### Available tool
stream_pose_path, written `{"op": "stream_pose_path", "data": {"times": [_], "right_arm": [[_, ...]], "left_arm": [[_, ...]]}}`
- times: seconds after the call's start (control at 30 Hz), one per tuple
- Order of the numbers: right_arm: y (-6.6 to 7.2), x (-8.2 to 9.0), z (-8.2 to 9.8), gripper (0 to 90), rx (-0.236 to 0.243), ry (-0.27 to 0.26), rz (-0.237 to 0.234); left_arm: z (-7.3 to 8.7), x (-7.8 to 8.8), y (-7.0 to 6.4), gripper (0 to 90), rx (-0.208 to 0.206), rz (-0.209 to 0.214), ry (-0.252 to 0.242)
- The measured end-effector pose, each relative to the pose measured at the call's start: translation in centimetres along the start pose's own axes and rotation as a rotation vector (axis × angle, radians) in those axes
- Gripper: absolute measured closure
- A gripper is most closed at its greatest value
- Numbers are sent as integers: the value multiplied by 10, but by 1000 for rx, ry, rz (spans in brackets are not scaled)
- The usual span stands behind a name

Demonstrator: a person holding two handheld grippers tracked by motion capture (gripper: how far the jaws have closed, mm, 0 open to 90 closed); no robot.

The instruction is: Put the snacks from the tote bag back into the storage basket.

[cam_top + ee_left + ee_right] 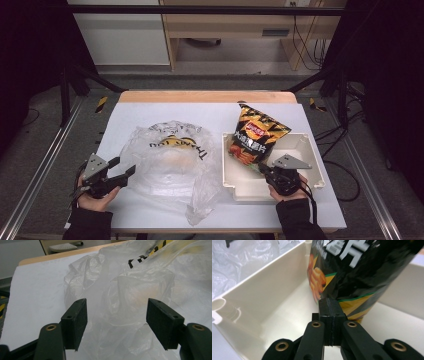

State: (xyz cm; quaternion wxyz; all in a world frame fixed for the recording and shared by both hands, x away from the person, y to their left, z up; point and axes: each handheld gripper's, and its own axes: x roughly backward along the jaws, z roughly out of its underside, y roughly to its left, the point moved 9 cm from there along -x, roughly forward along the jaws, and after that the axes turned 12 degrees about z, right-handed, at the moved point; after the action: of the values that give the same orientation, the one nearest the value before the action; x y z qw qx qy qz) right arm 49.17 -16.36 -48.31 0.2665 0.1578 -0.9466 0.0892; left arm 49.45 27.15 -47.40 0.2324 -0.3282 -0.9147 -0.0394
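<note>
**Right tongs pinched at the chip bag's corner, left tongs spread at the plastic bag**

From the high view, a glossy black-and-orange chip bag [256,135] leans in a cream, hard-plastic rectangular tray [310,150] on the right of the white-covered bench [150,107]. Its top pokes past the tray's far wall. The right tongs [263,169] sit inside the tray at the bag's near lower corner, held by a hand in a dark sleeve. To the left lies a crumpled, clear plastic bag [170,160] with black and yellow print, thin and wrinkled. The left tongs [125,167] rest just at its left edge, their jaws apart.

In the left gripper view, the two black, rough-faced pads [77,322] stand wide open. The filmy plastic bag [130,290] spreads ahead of them and beneath the gap, and nothing is pressed between them.

In the right gripper view, the right tongs [332,315] have their jaws brought fully together, pad against pad. The chip bag's [359,272] shiny lower corner sits right at their tips; whether a sliver of foil is caught there cannot be told. The tray's [262,285] smooth wall runs along the left.
</note>
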Motion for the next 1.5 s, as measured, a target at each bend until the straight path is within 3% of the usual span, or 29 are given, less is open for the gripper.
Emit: {"op": "stream_pose_path", "data": {"times": [0.13, 0.43, 0.83, 1.0, 1.17, 1.3, 1.37, 1.5], "right_arm": [[4, -10, 3, 900, -3, 19, -25], [4, -21, 7, 900, 5, 51, -18], [-16, -14, 2, 900, -34, 24, 55], [-28, -11, -4, 900, -66, -18, 93], [-22, -9, -17, 900, -81, -74, 61], [-8, -16, -18, 900, -87, -57, -9], [-7, -20, -16, 900, -78, -39, 1], [-24, -21, -16, 900, -81, -34, 87]], "left_arm": [[0, 0, 0, 331, 0, -1, 2], [1, 0, 1, 331, -2, -2, 6], [1, 0, 0, 331, -4, 0, 7], [1, -1, 0, 331, -4, 1, 7], [1, -1, 1, 332, -6, -3, 13], [1, -2, 1, 332, -7, -3, 13], [2, -2, 1, 332, -6, -2, 16], [2, -2, 1, 332, -8, -2, 13]]}}
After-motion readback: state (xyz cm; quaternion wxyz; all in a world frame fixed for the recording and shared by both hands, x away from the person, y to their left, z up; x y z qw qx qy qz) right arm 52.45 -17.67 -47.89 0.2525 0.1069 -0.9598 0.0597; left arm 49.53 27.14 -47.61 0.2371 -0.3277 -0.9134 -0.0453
